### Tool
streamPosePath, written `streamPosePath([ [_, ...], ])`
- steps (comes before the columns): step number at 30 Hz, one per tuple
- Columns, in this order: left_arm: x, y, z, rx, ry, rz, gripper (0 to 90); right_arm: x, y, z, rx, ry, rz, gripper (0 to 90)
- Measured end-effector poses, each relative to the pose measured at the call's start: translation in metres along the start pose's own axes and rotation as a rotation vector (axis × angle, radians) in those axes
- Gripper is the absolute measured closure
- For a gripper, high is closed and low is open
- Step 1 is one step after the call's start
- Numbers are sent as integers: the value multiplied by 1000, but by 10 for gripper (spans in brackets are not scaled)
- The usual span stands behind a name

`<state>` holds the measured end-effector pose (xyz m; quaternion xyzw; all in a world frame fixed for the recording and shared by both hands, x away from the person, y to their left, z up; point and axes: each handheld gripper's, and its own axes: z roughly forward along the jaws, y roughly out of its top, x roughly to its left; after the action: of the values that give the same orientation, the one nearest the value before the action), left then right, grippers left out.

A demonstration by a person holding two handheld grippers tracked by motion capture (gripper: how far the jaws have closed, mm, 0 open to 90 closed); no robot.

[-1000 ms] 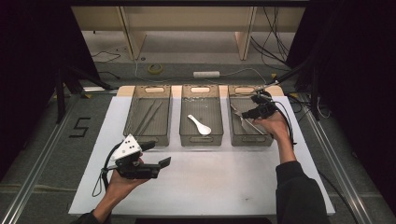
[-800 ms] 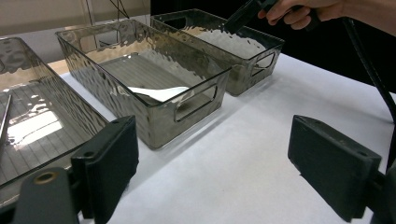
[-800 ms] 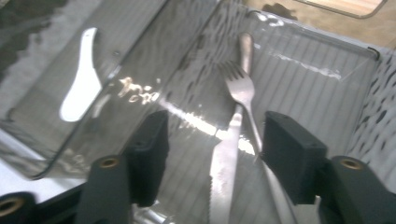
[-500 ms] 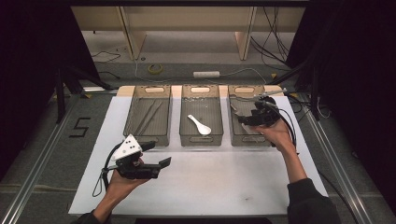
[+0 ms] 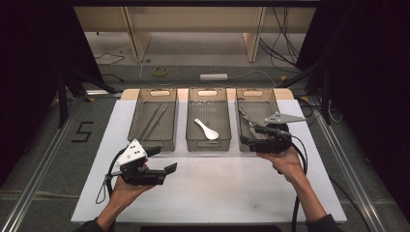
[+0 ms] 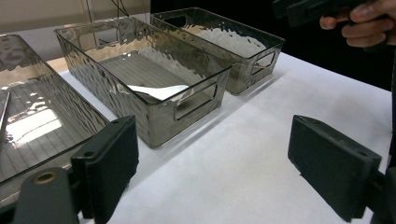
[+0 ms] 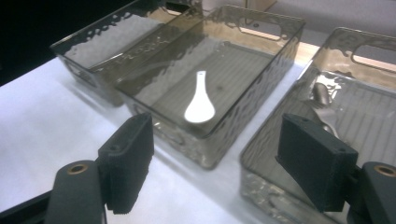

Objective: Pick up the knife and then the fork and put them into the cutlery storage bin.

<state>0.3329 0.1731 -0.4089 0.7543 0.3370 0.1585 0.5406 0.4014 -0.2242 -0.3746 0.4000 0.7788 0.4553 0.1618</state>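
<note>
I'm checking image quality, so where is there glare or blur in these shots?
Left gripper view: bright glare on the rippled smoky clear plastic bins. Right gripper view: soft focus, the white ceramic spoon readable. High view: dark surroundings, the white table sheet evenly lit.

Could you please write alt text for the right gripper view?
A white ceramic soup spoon lies in the middle smoky clear plastic bin, seen between the open black right tongs. A silvery metal utensil rests in the bin at right; all stand on a white table cover.
</note>
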Motion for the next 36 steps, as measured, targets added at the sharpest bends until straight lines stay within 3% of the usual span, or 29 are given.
streamPosePath([
  [8, 1, 0, 0, -4, -3, -8, 159, 14, -25, -11, -53, 63, 32, 271],
  [21, 1, 0, 0, -5, -8, -10, 160, 22, -57, -23, -99, 84, 59, 257],
  [36, 1, 0, -1, -4, -11, -13, 160, 33, -77, -32, -147, 83, 34, 248],
])
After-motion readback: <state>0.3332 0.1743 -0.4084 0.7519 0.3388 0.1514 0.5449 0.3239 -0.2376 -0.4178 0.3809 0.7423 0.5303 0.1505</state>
